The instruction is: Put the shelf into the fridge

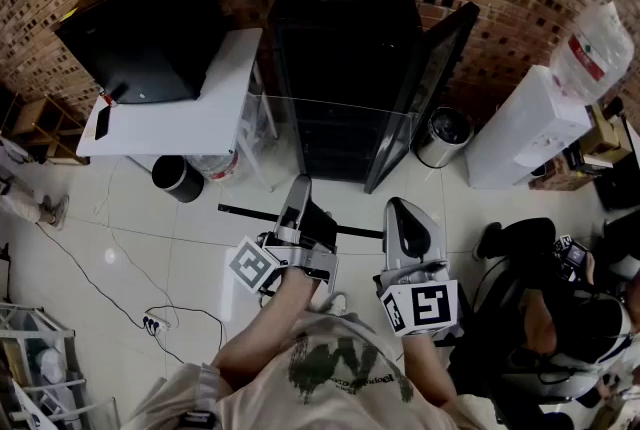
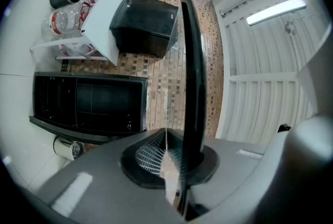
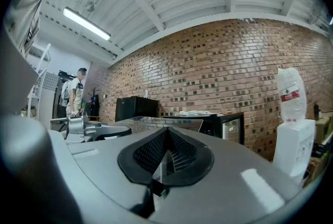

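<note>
Left tool (image 1: 298,190), right tool (image 1: 402,216) both pinched tight on shelf (image 1: 355,232) near edge, kept flat-ish so it'd slide into open fridge (image 1: 345,48).

The white tiled floor (image 1: 120,248) carries the black fridge (image 1: 345,68). A silver bin (image 1: 443,136) stands just right of the fridge, and a black bin (image 1: 178,178) and a white table (image 1: 190,108) stand to its left.

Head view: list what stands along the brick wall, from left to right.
Black box on the white table → black fridge → its open door → round metal bin → white water dispenser.
</note>
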{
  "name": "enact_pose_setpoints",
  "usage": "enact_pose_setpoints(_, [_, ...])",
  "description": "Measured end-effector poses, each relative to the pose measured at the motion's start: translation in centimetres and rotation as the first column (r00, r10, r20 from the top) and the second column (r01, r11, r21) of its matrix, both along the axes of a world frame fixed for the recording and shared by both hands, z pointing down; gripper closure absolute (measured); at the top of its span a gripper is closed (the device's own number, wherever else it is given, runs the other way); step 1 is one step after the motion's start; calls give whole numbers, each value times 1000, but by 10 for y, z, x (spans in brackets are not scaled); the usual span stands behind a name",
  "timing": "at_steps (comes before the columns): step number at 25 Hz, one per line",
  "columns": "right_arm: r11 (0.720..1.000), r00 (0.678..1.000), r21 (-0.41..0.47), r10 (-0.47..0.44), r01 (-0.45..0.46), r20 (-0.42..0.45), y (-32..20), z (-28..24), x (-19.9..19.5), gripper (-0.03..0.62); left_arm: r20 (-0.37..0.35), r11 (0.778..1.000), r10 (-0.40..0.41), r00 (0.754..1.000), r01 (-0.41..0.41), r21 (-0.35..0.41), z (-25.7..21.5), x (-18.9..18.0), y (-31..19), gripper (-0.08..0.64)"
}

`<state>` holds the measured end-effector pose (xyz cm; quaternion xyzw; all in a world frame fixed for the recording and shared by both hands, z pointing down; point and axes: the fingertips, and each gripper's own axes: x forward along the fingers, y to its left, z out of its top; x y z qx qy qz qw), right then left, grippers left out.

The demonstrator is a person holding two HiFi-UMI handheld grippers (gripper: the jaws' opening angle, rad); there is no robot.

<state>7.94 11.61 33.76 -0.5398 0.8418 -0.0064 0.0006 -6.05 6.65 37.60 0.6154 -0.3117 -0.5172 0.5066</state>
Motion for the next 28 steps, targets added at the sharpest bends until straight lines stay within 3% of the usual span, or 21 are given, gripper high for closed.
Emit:
enact_pose_setpoints(12, [1000,1000,7,-10,10,3,-5,-1,29,592,-1,1000,-7,1000,7,1,-1,28,-5,545])
enact_pose_setpoints(28, [1000,1000,-7,-4,4,-5,-40,12,33,592,-18,1000,1,1000,-1,8,9,30,-44,545])
